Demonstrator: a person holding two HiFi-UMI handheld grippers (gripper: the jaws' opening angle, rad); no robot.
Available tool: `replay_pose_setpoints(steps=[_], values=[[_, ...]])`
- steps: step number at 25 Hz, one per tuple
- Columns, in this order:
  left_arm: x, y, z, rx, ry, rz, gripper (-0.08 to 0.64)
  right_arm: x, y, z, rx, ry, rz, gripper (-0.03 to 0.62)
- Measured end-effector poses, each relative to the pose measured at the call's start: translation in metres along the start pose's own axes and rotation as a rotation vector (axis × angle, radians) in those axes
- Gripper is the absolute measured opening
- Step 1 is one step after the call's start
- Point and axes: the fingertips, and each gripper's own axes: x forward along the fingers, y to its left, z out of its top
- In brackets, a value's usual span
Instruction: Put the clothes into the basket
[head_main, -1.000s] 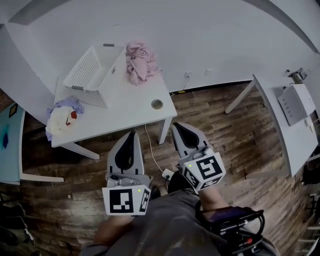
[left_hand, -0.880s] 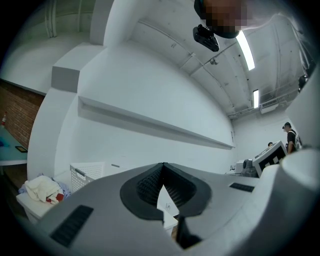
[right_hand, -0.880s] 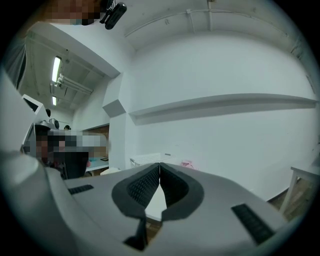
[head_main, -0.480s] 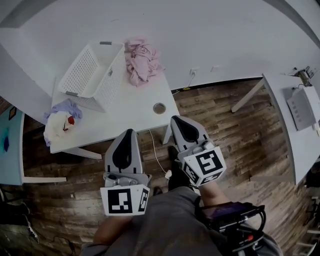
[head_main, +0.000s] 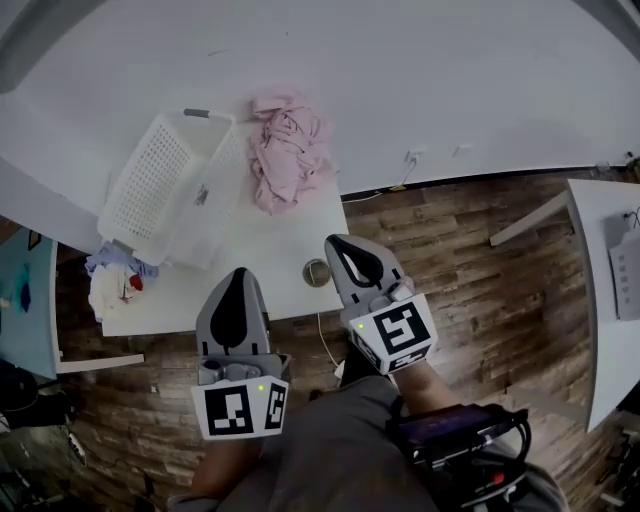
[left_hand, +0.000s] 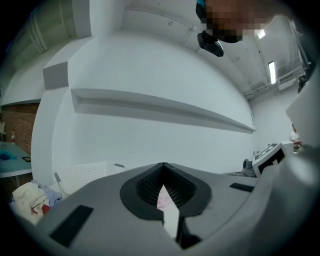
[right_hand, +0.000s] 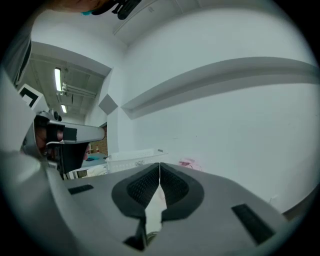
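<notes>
A white slatted basket (head_main: 160, 190) lies on the white table (head_main: 255, 260), toward its left. A crumpled pink garment (head_main: 290, 150) sits at the table's far right corner against the wall. A heap of lilac and white clothes (head_main: 112, 285) rests at the table's near left end. My left gripper (head_main: 234, 285) hovers at the table's near edge, shut and empty. My right gripper (head_main: 342, 252) is at the table's right near corner, shut and empty. In the left gripper view the basket (left_hand: 90, 172) and the clothes heap (left_hand: 30, 197) show beyond the jaws; the pink garment (right_hand: 189, 163) shows in the right gripper view.
A round cable hole (head_main: 316, 271) is in the table's near right corner. A white cable (head_main: 325, 335) runs down to the wood floor. A second white table (head_main: 605, 290) stands at the right. A teal surface (head_main: 22, 300) is at the left.
The view has moved toward the table. Both grippers now reach the table's near edge, still shut and empty. Clothes and basket have not been touched.
</notes>
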Motion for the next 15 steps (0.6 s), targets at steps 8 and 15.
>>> replay_pose_setpoints(steps=[8, 15], values=[[0.087, -0.015, 0.039, 0.029, -0.059, 0.083, 0.008, 0.058, -0.057, 0.027, -0.02, 0.002, 0.131, 0.009], [0.111, 0.001, 0.055, 0.03, -0.101, 0.119, 0.008, 0.099, -0.07, 0.047, -0.047, -0.027, 0.166, 0.011]])
